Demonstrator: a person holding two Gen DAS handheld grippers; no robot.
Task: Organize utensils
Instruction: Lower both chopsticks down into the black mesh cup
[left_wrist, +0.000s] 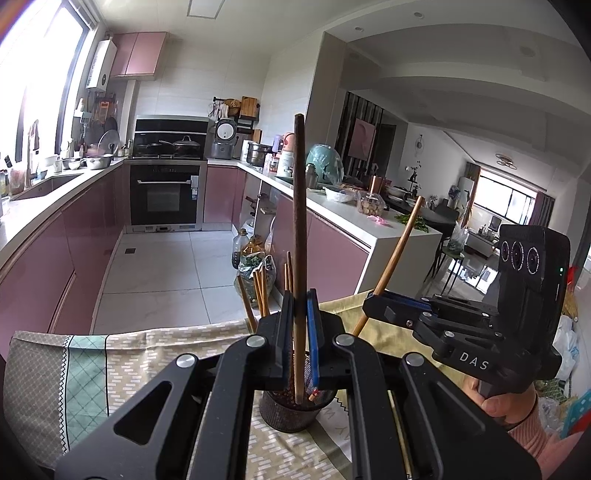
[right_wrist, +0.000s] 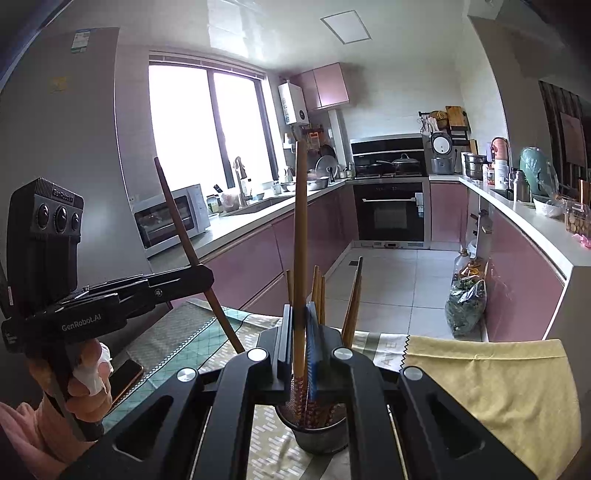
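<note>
A dark round holder (left_wrist: 288, 413) stands on the patterned tablecloth (left_wrist: 147, 354) with several wooden chopsticks (left_wrist: 260, 291) leaning in it. My left gripper (left_wrist: 300, 299) is shut on a dark-topped chopstick (left_wrist: 299, 206) held upright, its lower end down in the holder's mouth. In the right wrist view my right gripper (right_wrist: 300, 310) is shut on a light brown chopstick (right_wrist: 300, 229), also upright over the holder (right_wrist: 314, 435). Each gripper shows in the other's view: the right gripper (left_wrist: 373, 301) with its slanted stick (left_wrist: 399, 254), the left gripper (right_wrist: 207, 275) with its dark stick (right_wrist: 181, 229).
The table's far edge drops to a tiled kitchen floor. A phone (right_wrist: 125, 376) lies on the cloth at the left. Bags and a bottle (left_wrist: 255, 266) sit on the floor by the pink counter (left_wrist: 332, 243). An oven (left_wrist: 166, 195) stands at the far end.
</note>
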